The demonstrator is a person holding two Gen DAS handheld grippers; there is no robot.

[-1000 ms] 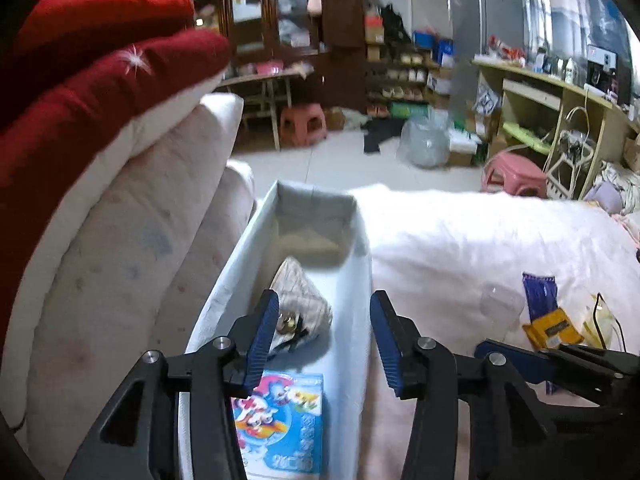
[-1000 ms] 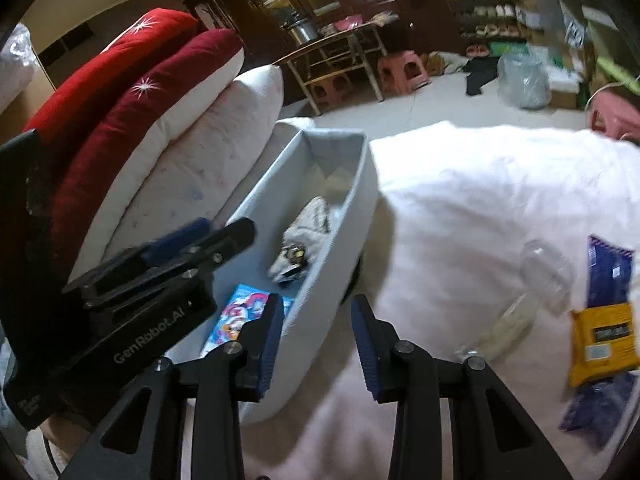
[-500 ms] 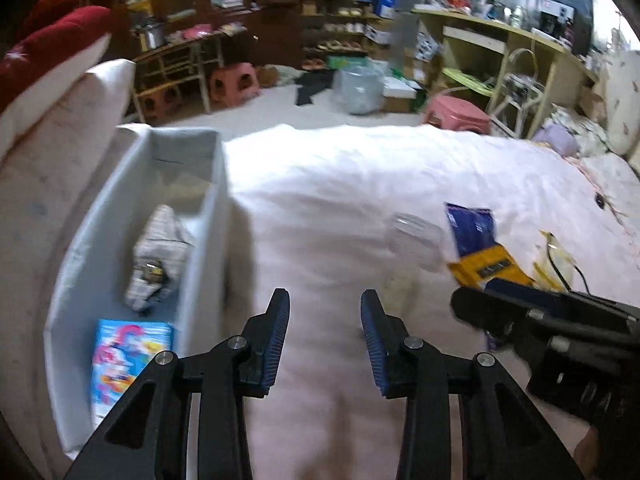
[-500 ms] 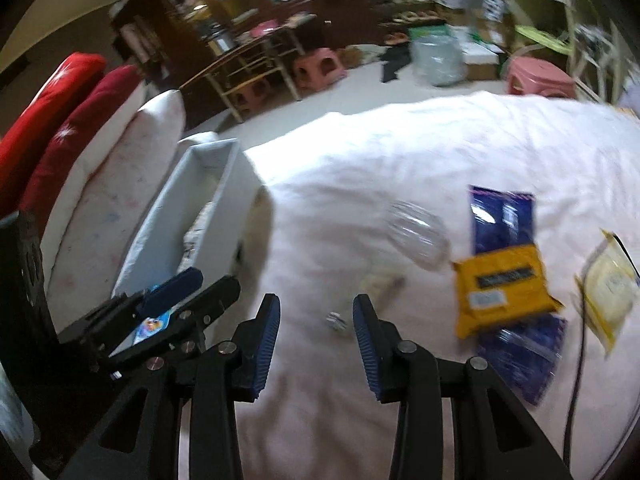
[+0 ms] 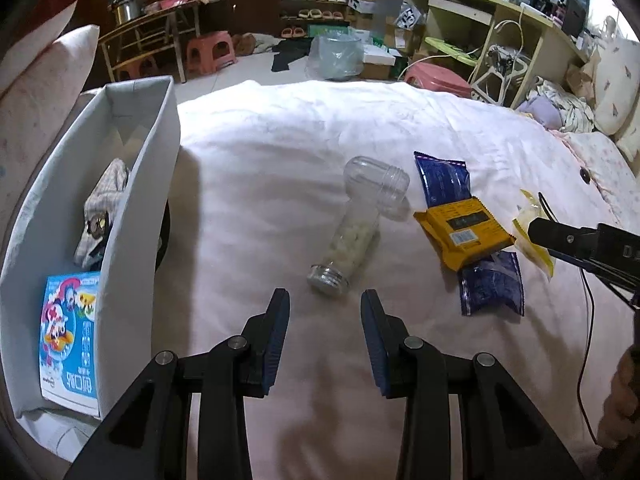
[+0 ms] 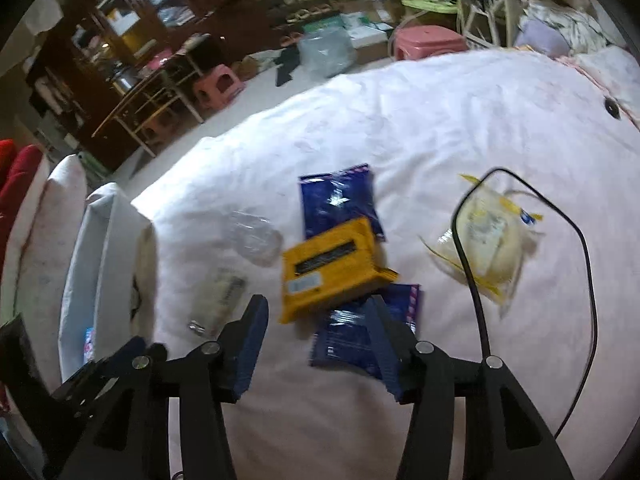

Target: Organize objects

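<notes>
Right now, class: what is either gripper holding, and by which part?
Nothing. The left gripper and right gripper are both open and empty above the bed.

The bed (image 5: 304,152) carries a bin (image 5: 136,216), bottle (image 5: 352,236) and packets (image 5: 464,228).

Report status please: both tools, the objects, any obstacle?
Left tool open, empty, before the clear bottle. Right tool open, empty, above the yellow packet. Black cable lies close by.

Yellow pkt (image 6: 332,268), dark-blue pkts (image 6: 338,204), grey bin (image 5: 136,184), pink sheet (image 5: 288,160)
</notes>
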